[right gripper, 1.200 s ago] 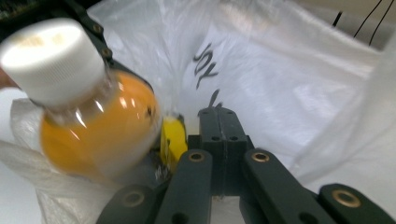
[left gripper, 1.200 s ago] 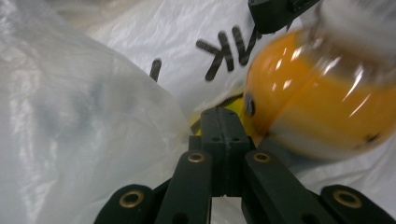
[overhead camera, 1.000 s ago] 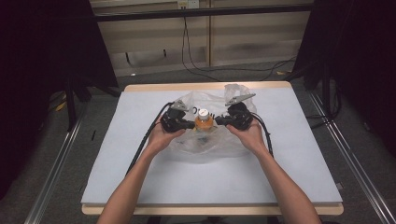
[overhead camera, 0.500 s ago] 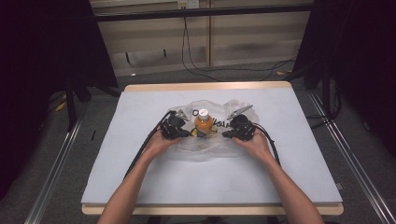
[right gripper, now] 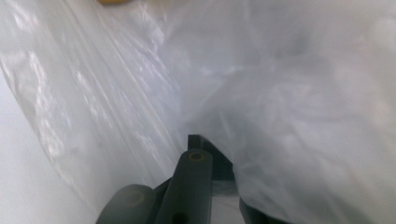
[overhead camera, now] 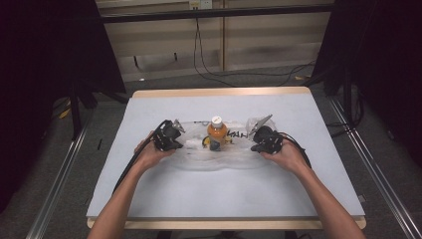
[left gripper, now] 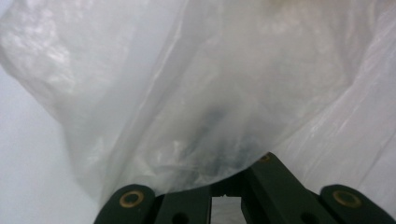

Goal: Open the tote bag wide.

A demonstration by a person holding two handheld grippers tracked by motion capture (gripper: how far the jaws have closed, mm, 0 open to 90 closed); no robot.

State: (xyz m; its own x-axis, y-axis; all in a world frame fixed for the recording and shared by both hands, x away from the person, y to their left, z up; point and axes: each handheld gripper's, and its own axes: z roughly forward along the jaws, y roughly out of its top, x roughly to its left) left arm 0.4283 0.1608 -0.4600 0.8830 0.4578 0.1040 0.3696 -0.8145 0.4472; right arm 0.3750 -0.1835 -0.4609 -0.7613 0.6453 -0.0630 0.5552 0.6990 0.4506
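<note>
Fingers of both tools are clenched on thin film: the left gripper (overhead camera: pixel 175 139) and the right gripper (overhead camera: pixel 257 137) each pinch an edge of a clear plastic bag (overhead camera: pixel 219 155) that lies spread across the grey table (overhead camera: pixel 224 191). In the left gripper view the film (left gripper: pixel 196 93) drapes over the closed jaws; the right gripper view shows the same. Between the two grippers, inside the bag's outline, stands an orange bottle with a white cap (overhead camera: pixel 217 133) — upright, about equally far from either hand. The bag's long axis runs left to right, gripper to gripper. Compared with a second ago, the hands are farther apart and lower — the bag is pulled flatter and wider around the bottle.
</note>
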